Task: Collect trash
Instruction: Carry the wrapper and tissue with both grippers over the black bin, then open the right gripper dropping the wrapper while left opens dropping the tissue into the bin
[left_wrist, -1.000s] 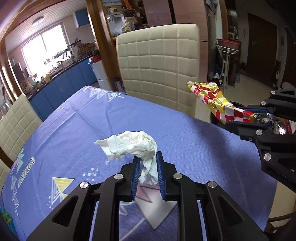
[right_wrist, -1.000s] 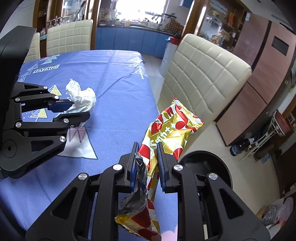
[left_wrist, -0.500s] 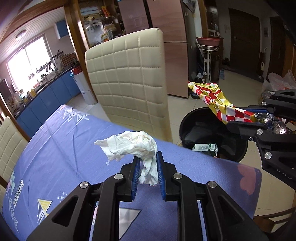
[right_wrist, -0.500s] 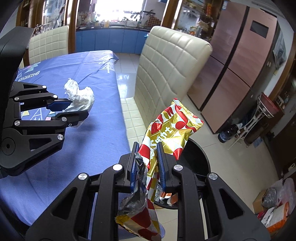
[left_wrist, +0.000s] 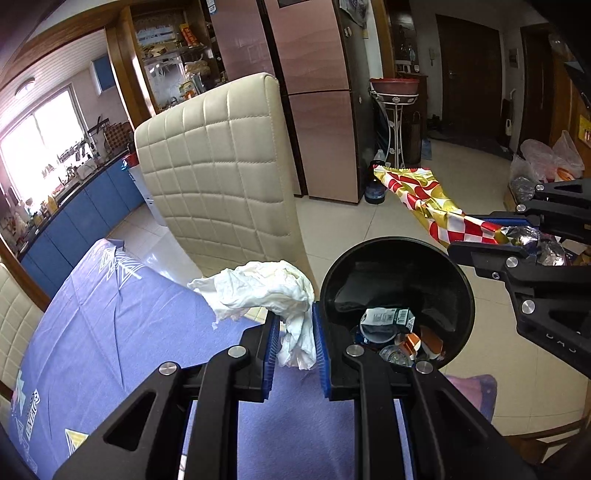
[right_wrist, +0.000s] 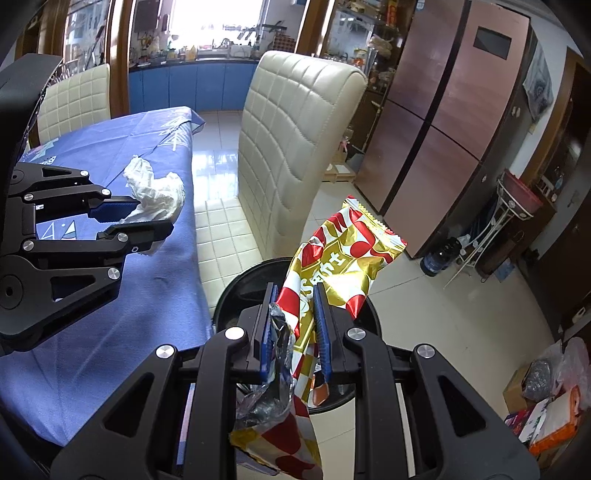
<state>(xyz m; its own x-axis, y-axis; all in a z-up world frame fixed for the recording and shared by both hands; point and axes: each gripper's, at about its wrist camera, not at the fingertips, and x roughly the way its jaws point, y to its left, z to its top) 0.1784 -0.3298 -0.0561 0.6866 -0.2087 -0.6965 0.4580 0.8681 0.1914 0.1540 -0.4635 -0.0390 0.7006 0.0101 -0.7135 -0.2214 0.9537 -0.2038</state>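
My left gripper (left_wrist: 294, 325) is shut on a crumpled white tissue (left_wrist: 266, 286), held over the edge of the blue tablecloth (left_wrist: 110, 332). The tissue (right_wrist: 155, 194) and left gripper (right_wrist: 142, 216) also show at the left of the right wrist view. My right gripper (right_wrist: 294, 306) is shut on a red, gold and white snack wrapper (right_wrist: 343, 254), which hangs above a black round trash bin (right_wrist: 243, 288). From the left wrist view the bin (left_wrist: 458, 280) stands on the floor beside the table and holds several bits of trash, with the wrapper (left_wrist: 428, 199) above it at the right.
A cream quilted chair (left_wrist: 221, 173) stands at the table's side just behind the bin. A copper-coloured fridge (left_wrist: 314, 92) and a white plant stand (left_wrist: 397, 122) are further back. Bags and boxes (right_wrist: 546, 398) lie on the tiled floor at the right.
Both grippers have swung together from over the table towards its edge, each keeping its load. The black bin, unseen from the left wrist at first, now lies below and ahead of them.
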